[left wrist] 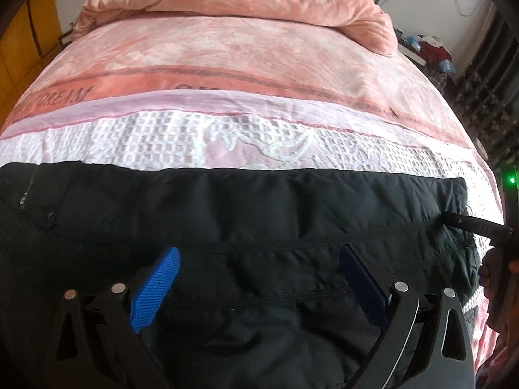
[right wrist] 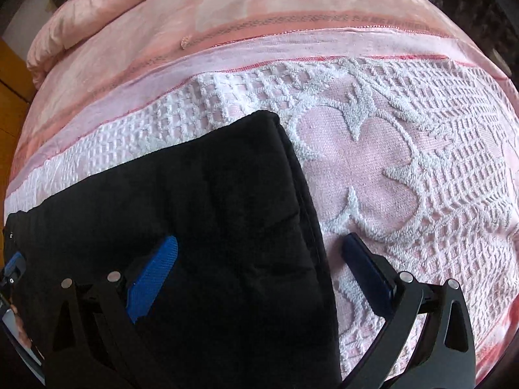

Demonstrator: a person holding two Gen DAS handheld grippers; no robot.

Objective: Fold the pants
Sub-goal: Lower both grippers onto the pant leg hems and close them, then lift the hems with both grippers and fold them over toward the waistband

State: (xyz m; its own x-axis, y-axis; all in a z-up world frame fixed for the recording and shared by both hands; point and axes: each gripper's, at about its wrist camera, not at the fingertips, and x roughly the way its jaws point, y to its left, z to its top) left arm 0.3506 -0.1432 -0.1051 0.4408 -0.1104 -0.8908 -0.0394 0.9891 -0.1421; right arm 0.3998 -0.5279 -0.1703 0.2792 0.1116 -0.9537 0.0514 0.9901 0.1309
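I see the black pants (left wrist: 259, 220) lying flat across the bed (left wrist: 227, 64), my left tool (left wrist: 259, 275) spread apart above them, my right tool (right wrist: 262, 259) also apart, straddling their three-o'clock edge.

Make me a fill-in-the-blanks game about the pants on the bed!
1. The pants are ____ in colour.
2. The left gripper has its jaws ____, with nothing held between them.
3. One finger of the right gripper is over the pants and the other is over the white and ____ bedspread.
4. A bunched-up pink ____ lies at the far end of the bed.

Missing words: black; open; pink; blanket
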